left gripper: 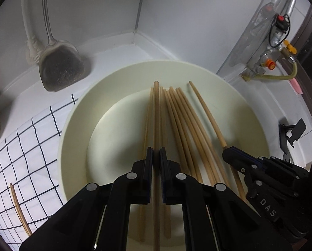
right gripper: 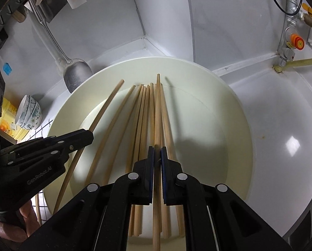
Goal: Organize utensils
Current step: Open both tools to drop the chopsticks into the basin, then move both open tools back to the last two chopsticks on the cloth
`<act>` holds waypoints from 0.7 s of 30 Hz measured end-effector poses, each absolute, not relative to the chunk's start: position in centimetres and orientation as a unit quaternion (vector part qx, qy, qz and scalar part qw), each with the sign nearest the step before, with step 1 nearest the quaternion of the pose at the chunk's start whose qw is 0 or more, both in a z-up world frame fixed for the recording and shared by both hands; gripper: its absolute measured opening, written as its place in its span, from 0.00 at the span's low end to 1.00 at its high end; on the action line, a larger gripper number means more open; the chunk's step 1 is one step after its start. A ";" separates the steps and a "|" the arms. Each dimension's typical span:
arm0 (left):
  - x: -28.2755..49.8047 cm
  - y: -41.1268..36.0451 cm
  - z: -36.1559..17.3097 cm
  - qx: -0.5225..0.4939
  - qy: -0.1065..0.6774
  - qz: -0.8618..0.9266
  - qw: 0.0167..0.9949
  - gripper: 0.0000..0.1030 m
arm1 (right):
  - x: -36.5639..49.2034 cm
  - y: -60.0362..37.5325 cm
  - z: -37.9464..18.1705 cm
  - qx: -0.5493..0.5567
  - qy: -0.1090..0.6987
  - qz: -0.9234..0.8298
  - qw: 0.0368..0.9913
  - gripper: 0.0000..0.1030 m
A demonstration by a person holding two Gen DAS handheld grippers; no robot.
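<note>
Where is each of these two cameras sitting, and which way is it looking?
Left wrist view: rides on the left hand-held gripper, looking forward and down at chopsticks in a cream bowl; its fingers pinch one chopstick, and the right hand-held gripper enters at right.
Right wrist view: rides on the right hand-held gripper, facing the same bowl, pinching another chopstick; the left hand-held gripper and fingers show at left.
Shared: bowl, chopsticks, metal spatula.

One cream plate (left gripper: 76,129) carries roughly ten wooden chopsticks (left gripper: 183,125); one stray chopstick (left gripper: 20,209) lies left of the left hand-held gripper (left gripper: 156,156); one spatula (left gripper: 60,69) hangs beyond.
</note>
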State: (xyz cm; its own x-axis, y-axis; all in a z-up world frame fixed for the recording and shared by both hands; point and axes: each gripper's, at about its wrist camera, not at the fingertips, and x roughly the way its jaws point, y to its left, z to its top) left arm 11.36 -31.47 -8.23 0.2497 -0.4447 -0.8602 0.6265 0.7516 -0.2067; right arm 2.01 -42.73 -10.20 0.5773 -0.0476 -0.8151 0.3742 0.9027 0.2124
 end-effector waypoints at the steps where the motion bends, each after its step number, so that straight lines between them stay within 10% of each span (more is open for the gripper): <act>1: 11.4 -31.5 -8.4 0.092 0.511 -0.337 0.785 0.07 | 2.0 -42.7 -10.2 0.184 0.443 -0.123 0.869 0.06; 4: 11.4 -31.0 -7.9 0.095 0.505 -0.326 0.794 0.11 | 1.8 -42.9 -9.7 0.184 0.435 -0.126 0.873 0.09; 8: 11.2 -29.4 -5.9 0.076 0.473 -0.310 0.821 0.71 | 1.3 -42.6 -8.3 0.163 0.421 -0.139 0.882 0.12; 21: 10.1 -22.4 -2.7 0.060 0.452 -0.270 0.848 0.88 | -1.0 -38.2 -6.8 0.158 0.412 -0.133 0.888 0.35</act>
